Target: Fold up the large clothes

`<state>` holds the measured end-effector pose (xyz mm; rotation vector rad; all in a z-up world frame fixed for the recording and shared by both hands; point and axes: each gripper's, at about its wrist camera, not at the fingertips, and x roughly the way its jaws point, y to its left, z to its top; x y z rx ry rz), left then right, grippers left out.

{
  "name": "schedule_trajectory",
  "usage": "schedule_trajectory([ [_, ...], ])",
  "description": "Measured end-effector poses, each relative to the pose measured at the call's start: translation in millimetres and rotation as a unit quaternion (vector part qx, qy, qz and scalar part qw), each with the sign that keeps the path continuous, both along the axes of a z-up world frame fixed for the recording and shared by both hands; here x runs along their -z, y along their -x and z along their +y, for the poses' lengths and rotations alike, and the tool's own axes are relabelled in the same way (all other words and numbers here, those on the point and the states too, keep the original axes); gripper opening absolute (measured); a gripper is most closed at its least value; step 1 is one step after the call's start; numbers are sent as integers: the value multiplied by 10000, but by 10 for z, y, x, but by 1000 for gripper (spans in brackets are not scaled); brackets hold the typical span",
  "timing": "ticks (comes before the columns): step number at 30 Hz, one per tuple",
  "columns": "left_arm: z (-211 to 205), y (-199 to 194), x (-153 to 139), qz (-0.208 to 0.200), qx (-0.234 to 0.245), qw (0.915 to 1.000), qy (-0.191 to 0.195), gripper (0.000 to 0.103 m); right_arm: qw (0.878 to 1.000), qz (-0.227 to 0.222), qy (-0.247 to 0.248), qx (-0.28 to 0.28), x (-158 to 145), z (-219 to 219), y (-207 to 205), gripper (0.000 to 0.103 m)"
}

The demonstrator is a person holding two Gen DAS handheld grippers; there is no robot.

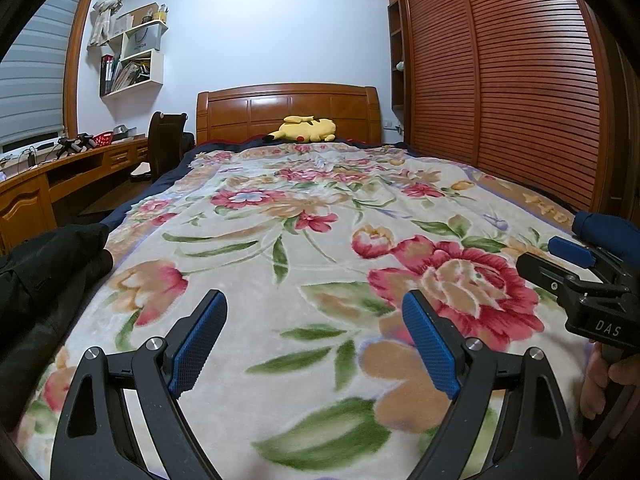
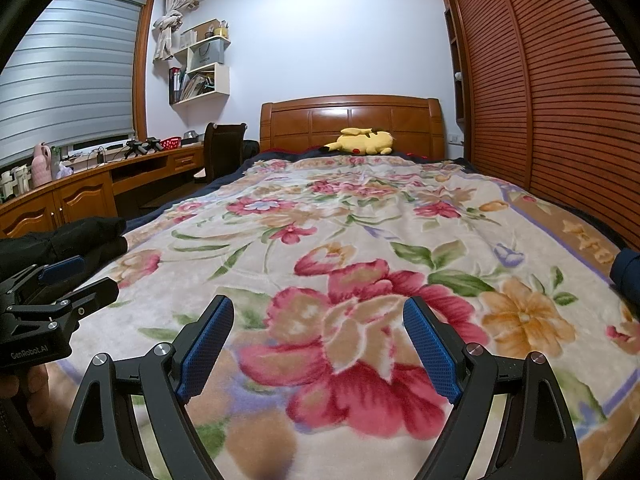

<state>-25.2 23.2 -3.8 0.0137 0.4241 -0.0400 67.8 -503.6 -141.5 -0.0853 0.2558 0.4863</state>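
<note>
A black garment [image 1: 44, 276] lies bunched at the left edge of the bed, on the floral blanket [image 1: 304, 248]; it also shows in the right wrist view [image 2: 80, 236]. A dark blue garment [image 1: 608, 236] lies at the right edge, seen too in the right wrist view [image 2: 628, 272]. My left gripper [image 1: 314, 344] is open and empty above the blanket. My right gripper [image 2: 318, 348] is open and empty beside it. Each gripper shows in the other's view, the right one [image 1: 580, 276] near the blue garment, the left one [image 2: 60, 280] near the black garment.
A yellow plush toy [image 1: 304, 130] lies by the wooden headboard [image 1: 288, 108]. A louvred wardrobe [image 1: 500, 80] runs along the right side. A wooden desk [image 1: 60, 176] and a dark chair [image 1: 164, 144] stand left of the bed.
</note>
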Motion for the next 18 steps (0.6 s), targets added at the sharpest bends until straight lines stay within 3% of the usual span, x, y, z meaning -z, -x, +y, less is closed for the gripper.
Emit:
schedule_trajectory([
  [18,53,-3,-7,27,4,10000,48,90,10000,-35,-9,-7,3,-34,-12,88],
])
